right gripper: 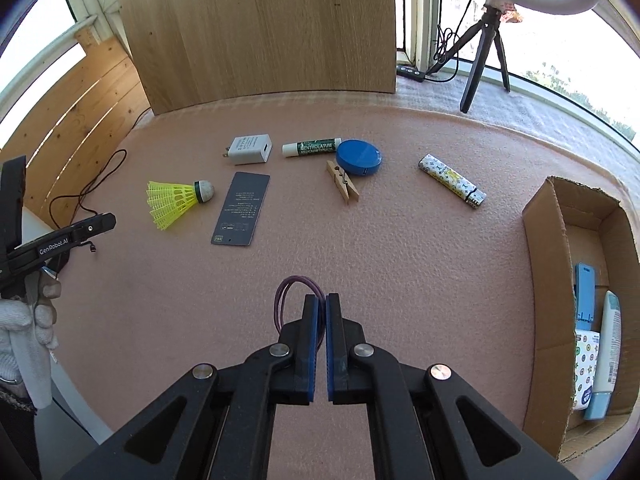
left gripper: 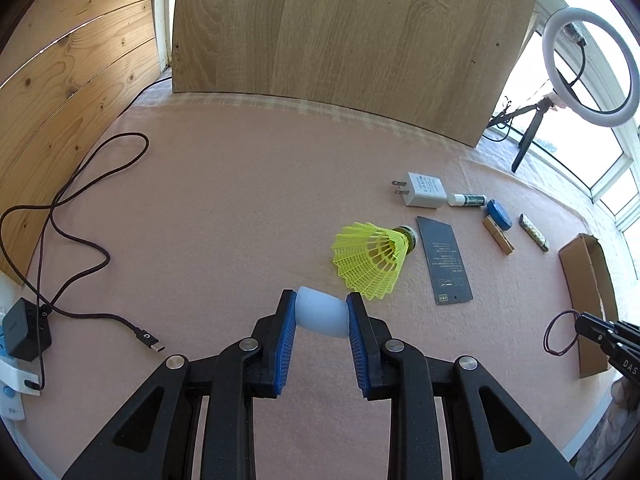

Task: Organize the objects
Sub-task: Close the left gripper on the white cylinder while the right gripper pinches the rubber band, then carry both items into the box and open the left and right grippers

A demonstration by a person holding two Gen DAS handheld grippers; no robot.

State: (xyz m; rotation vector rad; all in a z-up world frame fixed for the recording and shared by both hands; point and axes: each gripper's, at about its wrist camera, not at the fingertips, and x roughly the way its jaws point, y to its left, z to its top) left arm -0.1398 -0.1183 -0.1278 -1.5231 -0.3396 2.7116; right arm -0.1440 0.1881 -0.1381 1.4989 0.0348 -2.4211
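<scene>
My left gripper [left gripper: 321,305] is shut on a small pale blue-white rounded cap [left gripper: 321,316], held above the pink mat. My right gripper [right gripper: 322,304] is shut on a thin purple hair band [right gripper: 289,300], whose loop hangs out to the left of the fingers; in the left wrist view the hair band [left gripper: 558,334] dangles from the right gripper at the right edge. A yellow shuttlecock [right gripper: 176,200] lies on its side beside a dark card [right gripper: 241,208]. Behind them sit a white charger plug [right gripper: 250,149], a lip balm tube [right gripper: 311,147], a blue round case [right gripper: 359,157], a wooden clothespin [right gripper: 344,186] and a patterned lighter [right gripper: 452,181].
An open cardboard box [right gripper: 548,264] at the right holds a blue holder, a white tube and a patterned packet. A dark cable [left gripper: 72,200] with a black adapter [left gripper: 26,330] lies at the left. A wooden board [right gripper: 260,28] stands behind the mat, with a ring light tripod [right gripper: 484,52] beyond.
</scene>
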